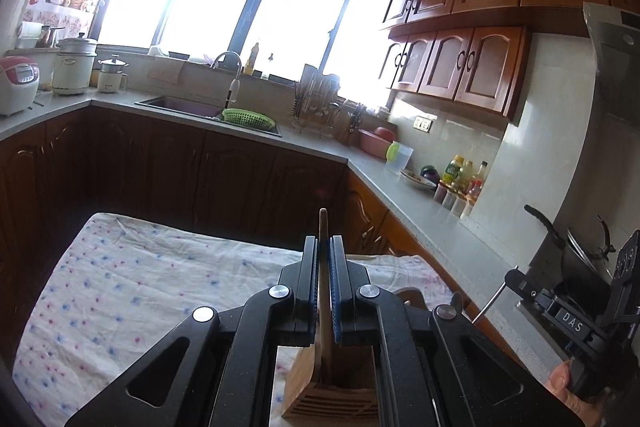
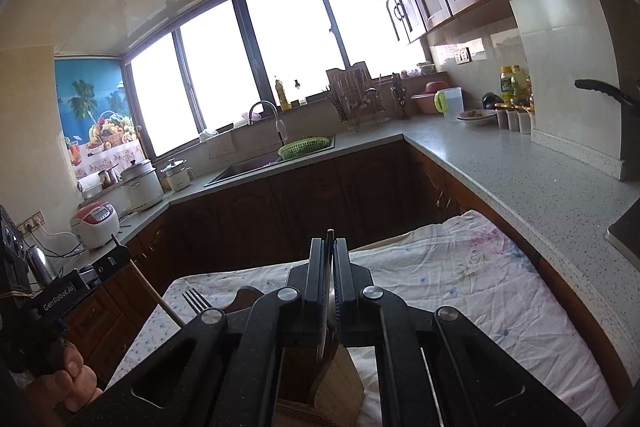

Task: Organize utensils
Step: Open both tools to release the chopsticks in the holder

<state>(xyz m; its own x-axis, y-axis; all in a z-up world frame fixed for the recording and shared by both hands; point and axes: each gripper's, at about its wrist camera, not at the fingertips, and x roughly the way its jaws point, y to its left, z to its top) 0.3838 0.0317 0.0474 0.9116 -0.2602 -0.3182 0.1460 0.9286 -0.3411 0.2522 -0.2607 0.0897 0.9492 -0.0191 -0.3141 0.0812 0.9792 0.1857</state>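
My left gripper (image 1: 324, 247) is shut on a thin wooden utensil handle (image 1: 323, 227) that stands upright, its lower end going down into a wooden utensil holder (image 1: 332, 399) on the cloth-covered table (image 1: 120, 287). My right gripper (image 2: 329, 251) is shut on a thin dark metal utensil (image 2: 329, 233), held upright over the same wooden holder (image 2: 336, 379). A fork (image 2: 196, 299) and a wooden stick (image 2: 160, 301) rise at the left of the right wrist view. The right gripper's body also shows at the right of the left wrist view (image 1: 576, 319).
A grey counter (image 1: 432, 211) wraps round the kitchen, with a sink (image 1: 180, 105), a green basket (image 1: 248, 118), a dish rack (image 1: 316, 107), rice cookers (image 1: 18, 83), bottles (image 1: 460, 179) and a pot (image 1: 576, 251). Dark cabinets stand beyond the table.
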